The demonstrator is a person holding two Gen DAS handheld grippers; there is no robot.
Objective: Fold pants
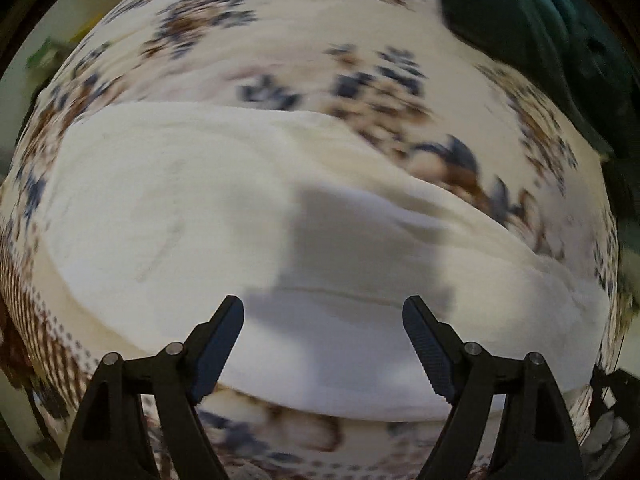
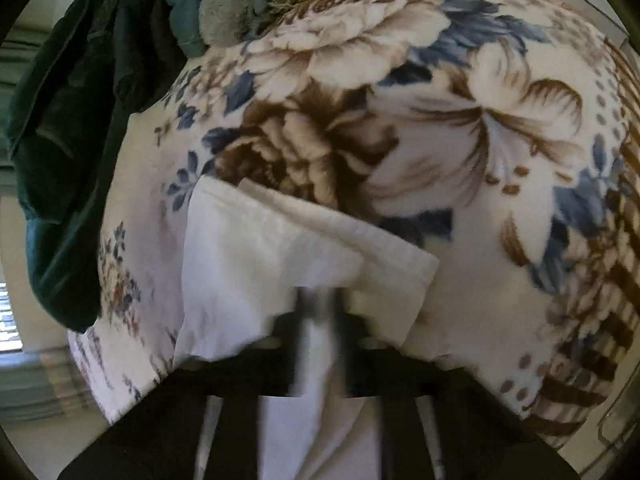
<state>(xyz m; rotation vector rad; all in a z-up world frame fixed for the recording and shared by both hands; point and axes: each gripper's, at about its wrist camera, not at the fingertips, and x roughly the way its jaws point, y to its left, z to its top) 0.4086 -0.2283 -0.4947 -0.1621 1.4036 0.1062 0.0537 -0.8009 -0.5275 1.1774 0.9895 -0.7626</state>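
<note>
Mid-fold: the right tool (image 2: 320, 320) pinches the white cotton pants (image 2: 256, 248) on the floral fleece blanket (image 2: 460, 128); the left tool (image 1: 323, 340) hovers wide, empty; next, likely lay the edge flat.

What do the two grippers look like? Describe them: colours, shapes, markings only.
The left gripper is matte black: two angular fingers with ribbed inner pads, on triangular cut-out linkage arms joined by silver round pins. The right gripper is also black but heavily blurred; details unclear. No cables, sleeves or markings visible.
</note>
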